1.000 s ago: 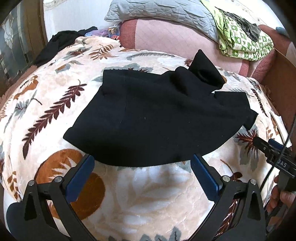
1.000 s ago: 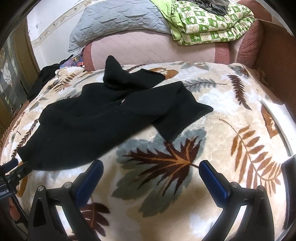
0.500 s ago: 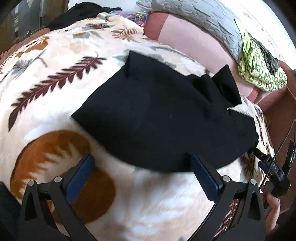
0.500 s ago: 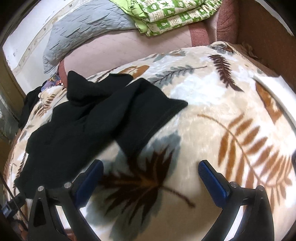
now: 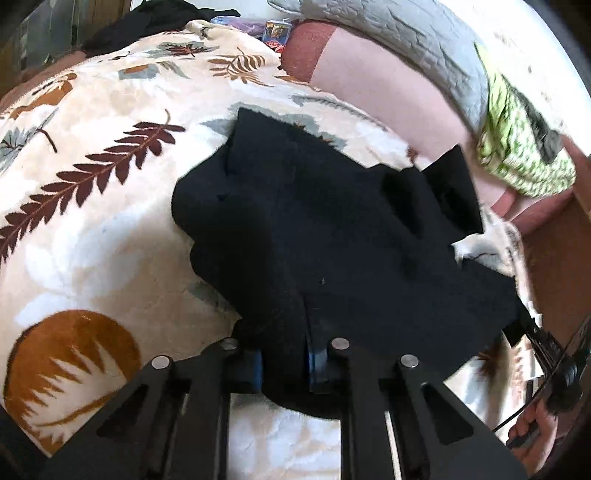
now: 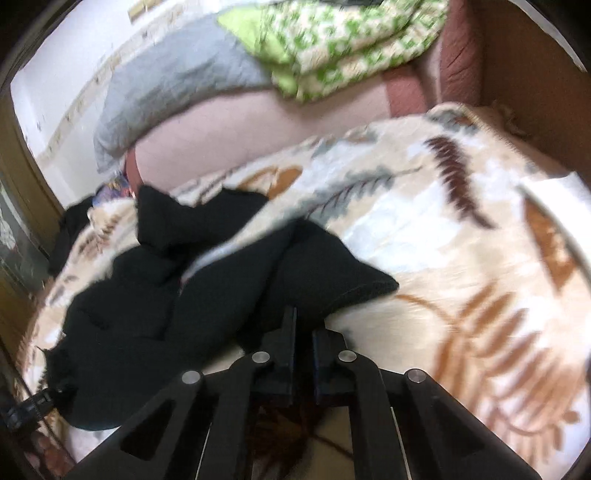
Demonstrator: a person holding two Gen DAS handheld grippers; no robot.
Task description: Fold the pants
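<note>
Black pants (image 5: 325, 229) lie spread on a leaf-patterned blanket (image 5: 92, 221). My left gripper (image 5: 284, 363) is shut on the near edge of the pants, with black cloth bunched between its blue pads. In the right wrist view the pants (image 6: 166, 317) stretch to the left, and my right gripper (image 6: 303, 332) is shut on the edge of a pant leg near its hem (image 6: 365, 291). The right gripper also shows at the far right of the left wrist view (image 5: 532, 328), at the pants' other end.
A pink bolster (image 5: 388, 92) lies behind the pants, with a grey quilt (image 5: 388, 33) and a green patterned quilt (image 5: 524, 147) on it. More dark clothing (image 5: 147, 18) lies at the far left corner. A brown wall (image 6: 535, 74) bounds the right side.
Both grippers have moved forward onto the pants and closed on the cloth: the left on the near edge, the right on the leg by the hem. The cloth now bunches at both.
</note>
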